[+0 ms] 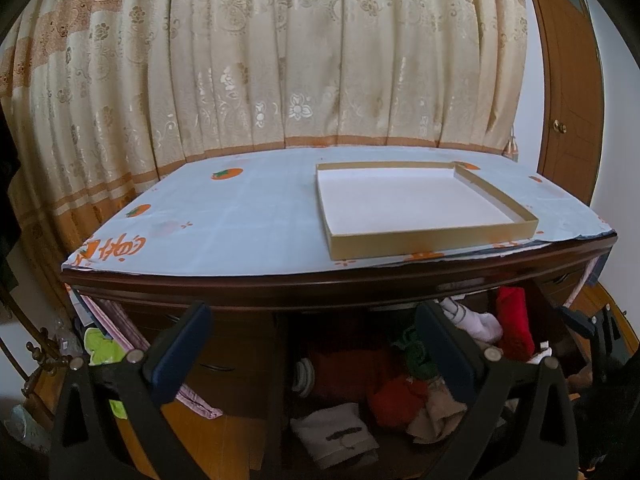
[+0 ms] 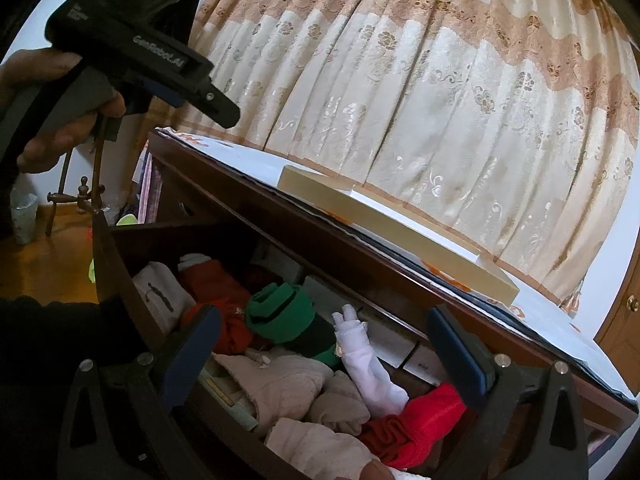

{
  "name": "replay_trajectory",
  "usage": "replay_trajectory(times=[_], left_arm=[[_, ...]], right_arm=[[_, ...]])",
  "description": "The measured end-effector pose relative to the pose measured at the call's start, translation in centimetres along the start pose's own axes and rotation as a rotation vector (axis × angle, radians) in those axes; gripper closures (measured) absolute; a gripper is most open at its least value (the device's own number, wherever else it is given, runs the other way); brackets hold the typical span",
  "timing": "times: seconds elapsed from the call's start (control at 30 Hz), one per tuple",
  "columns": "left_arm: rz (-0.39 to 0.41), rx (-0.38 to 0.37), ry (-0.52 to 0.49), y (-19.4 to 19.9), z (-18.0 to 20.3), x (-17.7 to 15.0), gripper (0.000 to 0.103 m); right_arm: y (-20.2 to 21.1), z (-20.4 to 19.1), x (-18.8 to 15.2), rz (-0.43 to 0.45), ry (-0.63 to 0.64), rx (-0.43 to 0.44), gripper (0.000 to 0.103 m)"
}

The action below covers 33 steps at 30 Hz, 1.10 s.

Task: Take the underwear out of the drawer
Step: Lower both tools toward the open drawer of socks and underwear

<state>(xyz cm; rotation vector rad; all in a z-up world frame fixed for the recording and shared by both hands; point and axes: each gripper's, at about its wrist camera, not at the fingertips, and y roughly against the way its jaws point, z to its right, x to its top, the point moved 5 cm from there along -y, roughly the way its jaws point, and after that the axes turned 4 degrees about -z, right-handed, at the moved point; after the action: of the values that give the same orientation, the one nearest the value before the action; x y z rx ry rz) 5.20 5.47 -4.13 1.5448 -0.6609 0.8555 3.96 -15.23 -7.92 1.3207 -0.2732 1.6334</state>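
While both grippers are held wide apart and empty, left gripper (image 1: 312,344) and right gripper (image 2: 324,352) are poised over the open drawer (image 2: 120,276); underwear (image 2: 420,428) is heaped inside it, below the bench (image 1: 240,216) top.

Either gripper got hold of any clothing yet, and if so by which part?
Nothing is held. The left gripper and right gripper both have jaws wide open above the open drawer, not touching the clothes.
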Motion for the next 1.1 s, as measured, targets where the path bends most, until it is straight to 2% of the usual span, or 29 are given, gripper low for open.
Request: replay_trajectory(times=[1.1], left_arm=[[0.0, 0.001, -0.005, 0.77, -0.53, -0.14, 0.0]], right_arm=[[-0.05, -0.28, -0.3, -0.096, 0.023, 0.063, 0.0]])
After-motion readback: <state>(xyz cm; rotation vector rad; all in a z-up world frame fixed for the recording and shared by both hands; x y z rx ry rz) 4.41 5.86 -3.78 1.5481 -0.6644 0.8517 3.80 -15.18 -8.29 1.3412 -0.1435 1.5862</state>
